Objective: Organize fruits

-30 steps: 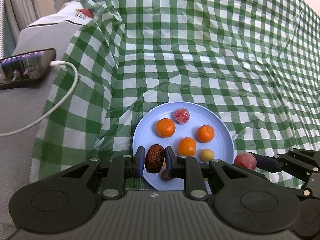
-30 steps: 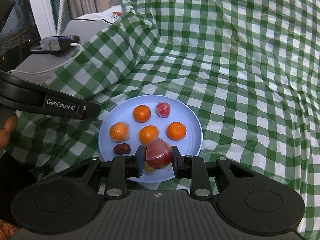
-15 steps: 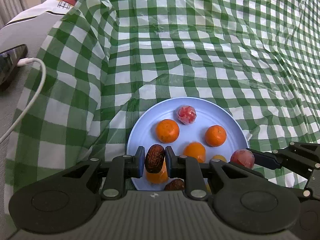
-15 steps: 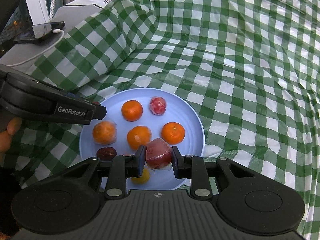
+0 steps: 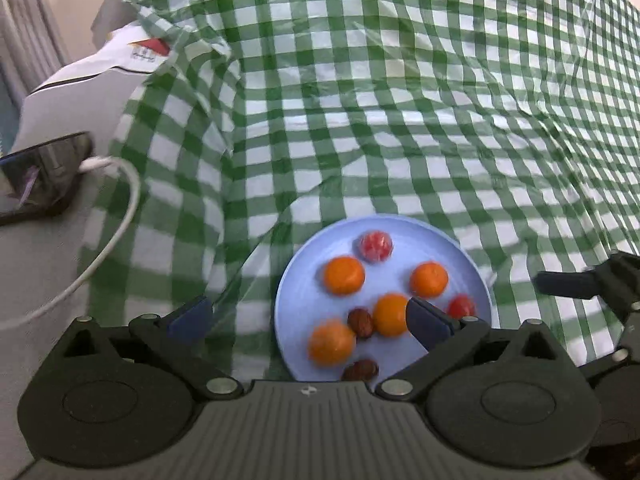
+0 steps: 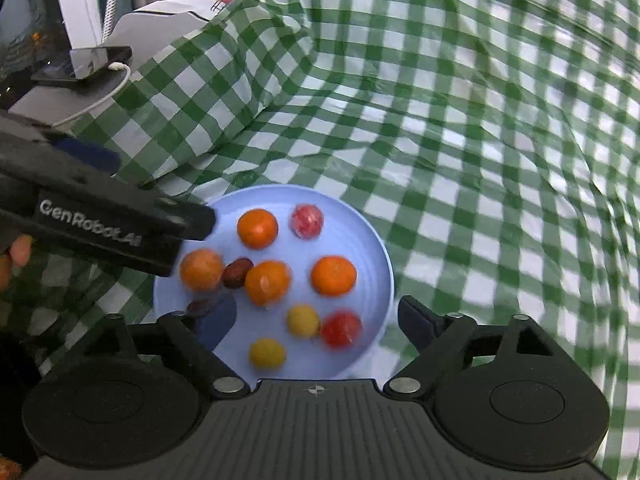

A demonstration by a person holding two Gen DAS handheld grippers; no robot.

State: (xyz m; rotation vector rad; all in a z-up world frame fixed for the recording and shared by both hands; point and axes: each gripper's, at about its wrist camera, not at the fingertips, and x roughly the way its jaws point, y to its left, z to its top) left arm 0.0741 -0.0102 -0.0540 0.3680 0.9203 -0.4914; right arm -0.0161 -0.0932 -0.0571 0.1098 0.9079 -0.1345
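A pale blue plate (image 5: 472, 272) (image 6: 372, 248) lies on the green checked cloth and holds several oranges, two brown dates, two red wrapped fruits and two small yellow fruits. My left gripper (image 5: 308, 320) is open and empty above the plate's near left side. A date (image 5: 361, 322) (image 6: 237, 273) lies between two oranges just past it. My right gripper (image 6: 316, 320) is open and empty above the plate's near edge. A red fruit (image 6: 341, 329) (image 5: 461, 306) lies on the plate below it, next to a yellow fruit (image 6: 303, 321).
A phone (image 5: 36, 176) with a white charging cable (image 5: 116, 240) lies on the grey surface to the left of the cloth. White packaging (image 5: 100, 76) sits behind it. The wrinkled cloth (image 5: 400, 100) spreads far and right of the plate.
Both grippers opened. The date dropped from the left gripper and the red fruit from the right gripper onto the plate. Both grippers pulled back a little.
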